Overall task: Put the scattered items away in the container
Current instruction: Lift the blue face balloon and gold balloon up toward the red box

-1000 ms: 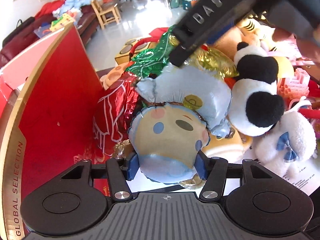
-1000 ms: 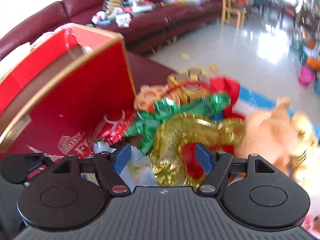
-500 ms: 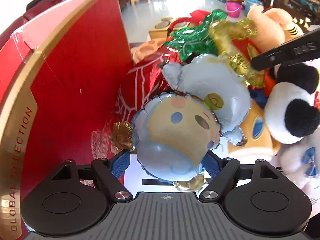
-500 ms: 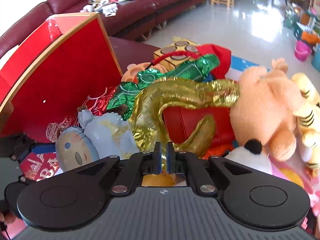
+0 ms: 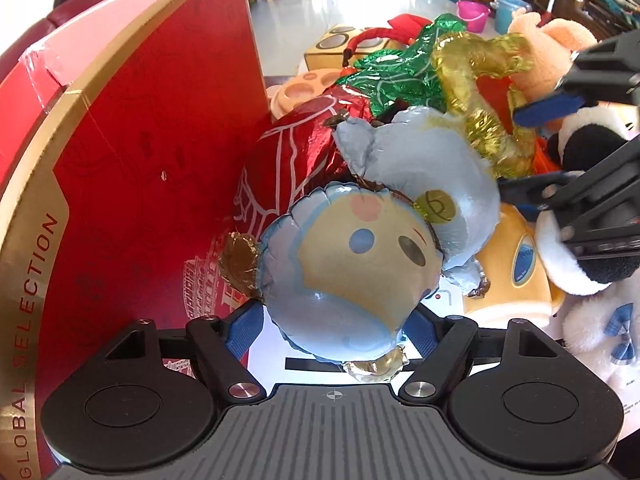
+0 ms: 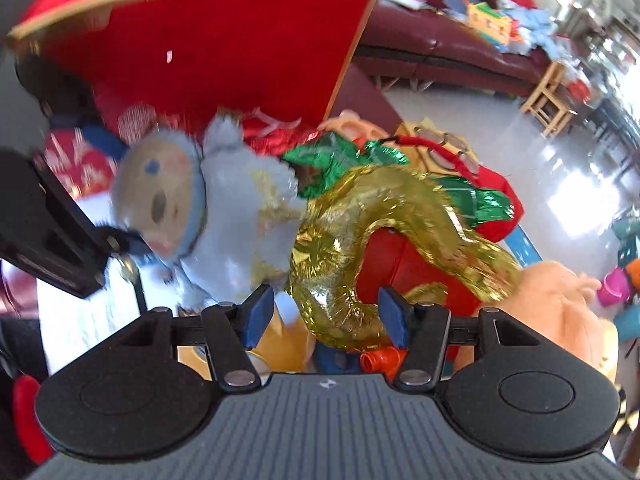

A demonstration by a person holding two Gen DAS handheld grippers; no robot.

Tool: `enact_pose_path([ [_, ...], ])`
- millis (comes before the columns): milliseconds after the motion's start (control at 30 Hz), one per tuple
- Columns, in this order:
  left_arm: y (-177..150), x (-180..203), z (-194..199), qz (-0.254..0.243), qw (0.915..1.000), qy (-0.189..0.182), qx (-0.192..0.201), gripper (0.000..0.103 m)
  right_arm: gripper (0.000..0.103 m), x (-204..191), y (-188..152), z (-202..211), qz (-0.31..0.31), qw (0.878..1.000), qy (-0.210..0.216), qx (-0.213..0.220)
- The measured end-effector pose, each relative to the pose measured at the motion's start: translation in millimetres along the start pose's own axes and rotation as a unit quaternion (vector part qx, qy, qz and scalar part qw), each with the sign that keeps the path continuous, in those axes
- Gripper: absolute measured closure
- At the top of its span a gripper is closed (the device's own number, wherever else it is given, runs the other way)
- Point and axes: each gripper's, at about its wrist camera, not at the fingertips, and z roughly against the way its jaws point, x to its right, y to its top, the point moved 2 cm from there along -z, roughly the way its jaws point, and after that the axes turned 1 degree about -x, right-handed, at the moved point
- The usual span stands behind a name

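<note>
Here, at lower centre, the left gripper [image 5: 334, 330] straddles the pale-blue foil character balloon [image 5: 352, 268] unclenched; the right gripper [image 6: 326, 316], jaws just opening, brackets the crinkled gold foil balloon [image 6: 360, 240].

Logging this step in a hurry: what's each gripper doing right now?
Left gripper: open, jaws wide around the blue balloon doll's head, pads not pressing.
Right gripper: open, just reopened, gold foil balloon between the jaws.

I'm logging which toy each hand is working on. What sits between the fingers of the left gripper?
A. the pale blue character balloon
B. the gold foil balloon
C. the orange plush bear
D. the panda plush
A: in the left wrist view the pale blue character balloon fills the gap of the left gripper.
</note>
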Motion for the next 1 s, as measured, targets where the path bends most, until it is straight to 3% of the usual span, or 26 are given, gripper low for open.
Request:
enact_pose_path([
  [67,0,-1,1,0.004,1.0,-0.004,-0.001,0.018,0.05,-2,-2,-9,-0.004,1.0,0.007,-0.015],
  [100,0,-1,1,0.005,1.0,-0.006,-0.002,0.017,0.061,-4,-3,-11,-0.01,1.0,0.006,-0.019],
  [133,0,-1,1,0.007,0.9999,-0.007,-0.003,0.017,0.078,-4,-3,-11,-0.021,0.999,0.012,-0.024],
  [200,-1,-2,2,0.011,0.9999,-0.011,-0.006,0.016,0.086,-3,-4,-5,-0.054,0.998,0.026,-0.025],
  [400,-14,-3,6,0.028,0.9991,-0.031,-0.013,0.011,0.091,6,-7,17,-0.132,0.99,0.033,-0.023],
  [667,-12,9,-2,0.03,0.9994,-0.012,-0.012,0.012,0.091,12,-5,33,-0.208,0.977,0.043,-0.026],
  [733,-8,12,-2,0.028,0.9995,-0.01,-0.005,0.022,0.091,10,-1,32,-0.208,0.977,0.041,-0.024],
  [767,-7,13,-2,0.029,0.9995,-0.011,-0.006,0.048,0.091,8,-1,33,-0.208,0.977,0.039,-0.024],
  [800,-5,13,-2,0.033,0.9992,-0.018,-0.009,0.057,0.091,7,0,34,-0.207,0.977,0.036,-0.024],
  [1000,-5,13,15,0.029,0.9994,-0.013,0.013,0.061,0.091,3,4,48,-0.204,0.979,0.023,-0.012],
])
